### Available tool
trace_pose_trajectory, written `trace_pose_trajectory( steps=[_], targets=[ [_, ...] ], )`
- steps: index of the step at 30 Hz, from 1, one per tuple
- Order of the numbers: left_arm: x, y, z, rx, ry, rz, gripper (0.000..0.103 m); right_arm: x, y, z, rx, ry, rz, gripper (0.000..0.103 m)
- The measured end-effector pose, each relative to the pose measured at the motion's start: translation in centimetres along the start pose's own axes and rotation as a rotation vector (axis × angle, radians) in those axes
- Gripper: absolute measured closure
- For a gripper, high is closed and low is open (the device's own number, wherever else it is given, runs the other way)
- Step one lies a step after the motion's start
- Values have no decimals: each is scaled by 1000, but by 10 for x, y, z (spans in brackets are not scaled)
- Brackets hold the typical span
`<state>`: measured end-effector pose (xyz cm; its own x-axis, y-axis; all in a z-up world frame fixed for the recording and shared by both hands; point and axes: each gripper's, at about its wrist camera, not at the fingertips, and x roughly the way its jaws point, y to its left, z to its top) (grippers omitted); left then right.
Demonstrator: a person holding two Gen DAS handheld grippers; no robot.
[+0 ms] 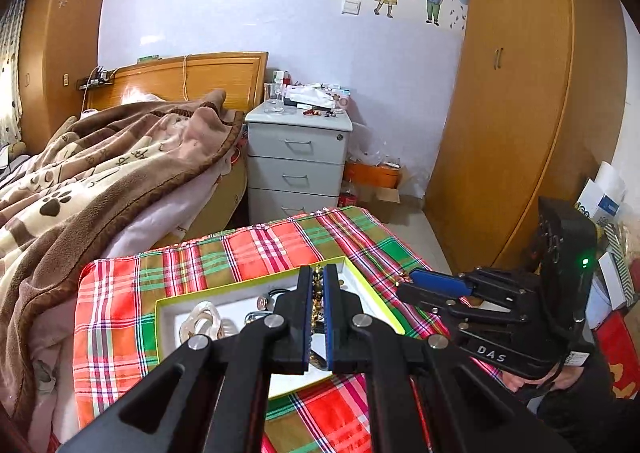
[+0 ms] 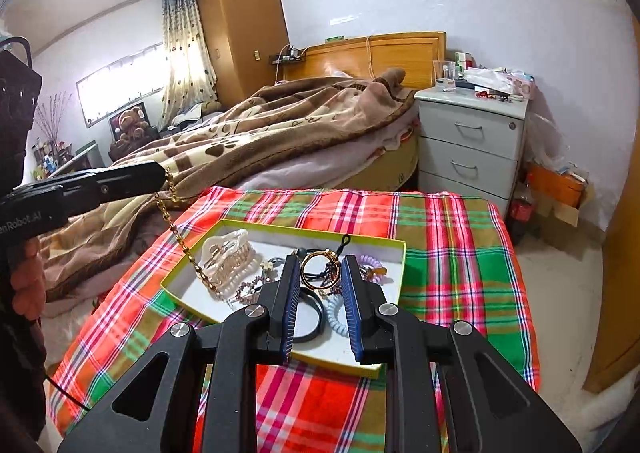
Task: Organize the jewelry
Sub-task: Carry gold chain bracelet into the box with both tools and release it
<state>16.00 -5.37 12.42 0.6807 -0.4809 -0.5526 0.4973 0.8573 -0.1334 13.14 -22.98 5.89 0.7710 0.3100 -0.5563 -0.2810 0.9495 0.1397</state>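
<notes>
A white tray with a yellow-green rim lies on a plaid cloth and holds hair clips, hair ties and bracelets. My left gripper is shut on a gold chain; in the right wrist view the chain hangs from its tip down into the tray's left side. My right gripper is shut on a gold ring and holds it just above the tray. A pearly claw clip lies at the tray's left. The tray rim also shows in the left wrist view.
The plaid cloth covers a low table beside a bed with a brown blanket. A grey drawer unit stands behind, a wooden wardrobe to the right. An orange box sits on the floor.
</notes>
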Motion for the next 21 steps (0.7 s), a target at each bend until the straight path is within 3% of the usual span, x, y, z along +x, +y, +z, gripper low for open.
trace_pose_trajectory(
  steps=[21],
  targets=[
    [54,25,-46,-57,157,13,98,63,-17,-19,-3,158,0,81]
  ],
)
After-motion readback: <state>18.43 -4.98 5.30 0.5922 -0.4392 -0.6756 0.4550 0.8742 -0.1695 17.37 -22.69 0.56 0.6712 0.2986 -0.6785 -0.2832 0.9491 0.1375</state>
